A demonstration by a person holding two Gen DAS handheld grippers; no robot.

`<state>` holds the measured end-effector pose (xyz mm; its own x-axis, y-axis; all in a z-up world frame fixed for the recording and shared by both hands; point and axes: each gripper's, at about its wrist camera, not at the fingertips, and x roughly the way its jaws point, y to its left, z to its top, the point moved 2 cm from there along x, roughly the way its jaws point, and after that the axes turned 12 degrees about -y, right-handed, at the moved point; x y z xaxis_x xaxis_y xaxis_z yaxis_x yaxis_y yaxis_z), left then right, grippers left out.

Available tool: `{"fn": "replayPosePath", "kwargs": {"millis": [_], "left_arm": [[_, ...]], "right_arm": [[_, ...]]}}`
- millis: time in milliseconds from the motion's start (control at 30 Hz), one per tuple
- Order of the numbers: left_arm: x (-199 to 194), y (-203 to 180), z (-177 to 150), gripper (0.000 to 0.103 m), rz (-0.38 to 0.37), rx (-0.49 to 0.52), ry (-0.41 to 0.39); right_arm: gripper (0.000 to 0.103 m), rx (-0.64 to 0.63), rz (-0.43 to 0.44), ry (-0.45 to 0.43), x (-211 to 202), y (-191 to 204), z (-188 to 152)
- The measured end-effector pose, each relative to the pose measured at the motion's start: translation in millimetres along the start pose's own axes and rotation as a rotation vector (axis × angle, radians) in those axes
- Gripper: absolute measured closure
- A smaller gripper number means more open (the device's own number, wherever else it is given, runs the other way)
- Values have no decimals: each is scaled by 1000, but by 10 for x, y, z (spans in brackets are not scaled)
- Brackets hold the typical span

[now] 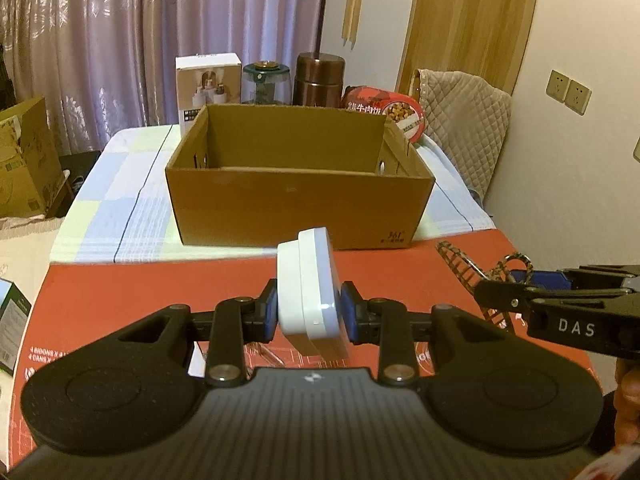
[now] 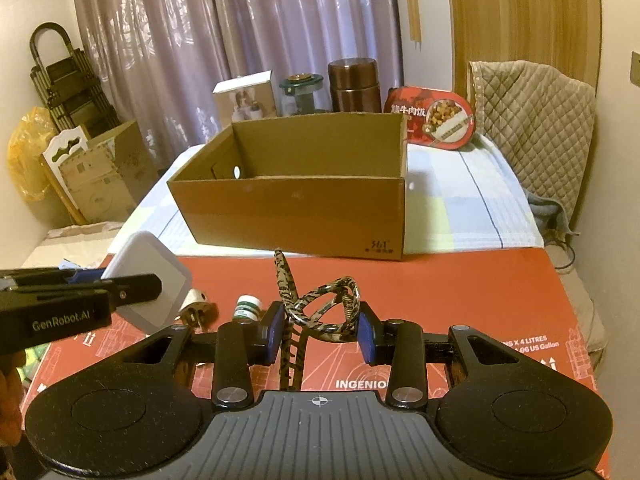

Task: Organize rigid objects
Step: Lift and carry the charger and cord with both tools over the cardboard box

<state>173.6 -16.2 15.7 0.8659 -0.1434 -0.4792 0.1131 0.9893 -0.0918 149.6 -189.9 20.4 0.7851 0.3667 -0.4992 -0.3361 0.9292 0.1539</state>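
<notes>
While the left tool (image 1: 309, 312) pinches a white case (image 1: 310, 292), the right tool (image 2: 318, 330) clamps a patterned clip (image 2: 320, 308) before the box (image 2: 296, 216).

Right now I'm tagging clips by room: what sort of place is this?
Probably a bedroom at home: long curtains, a quilted blanket over furniture, wall sockets, and a cardboard box on a cloth-covered surface.

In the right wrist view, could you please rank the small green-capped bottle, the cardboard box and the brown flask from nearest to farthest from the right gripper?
1. The small green-capped bottle, on the red surface just left of the right gripper.
2. The cardboard box, straight ahead on the checked cloth.
3. The brown flask, behind the box's back wall.
</notes>
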Motion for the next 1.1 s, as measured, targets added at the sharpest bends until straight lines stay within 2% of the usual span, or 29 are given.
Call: {"fn": "replayPosePath", "kwargs": {"millis": [267,500,767,1100], "left_arm": [[128,144,233,76,-8,-7,-18],[279,338,498,76,-6,-3,-34],[535,525,858,76,0,29,-54],[956,683,1219,76,-15,42,-56]], "right_arm": [[68,-13,3,-18,91,-52,212],[68,-28,25,-43,269,-40,526],[68,-65,37,-52,632,-6,935],[68,-96,52,-45,1107,23,1238]]}}
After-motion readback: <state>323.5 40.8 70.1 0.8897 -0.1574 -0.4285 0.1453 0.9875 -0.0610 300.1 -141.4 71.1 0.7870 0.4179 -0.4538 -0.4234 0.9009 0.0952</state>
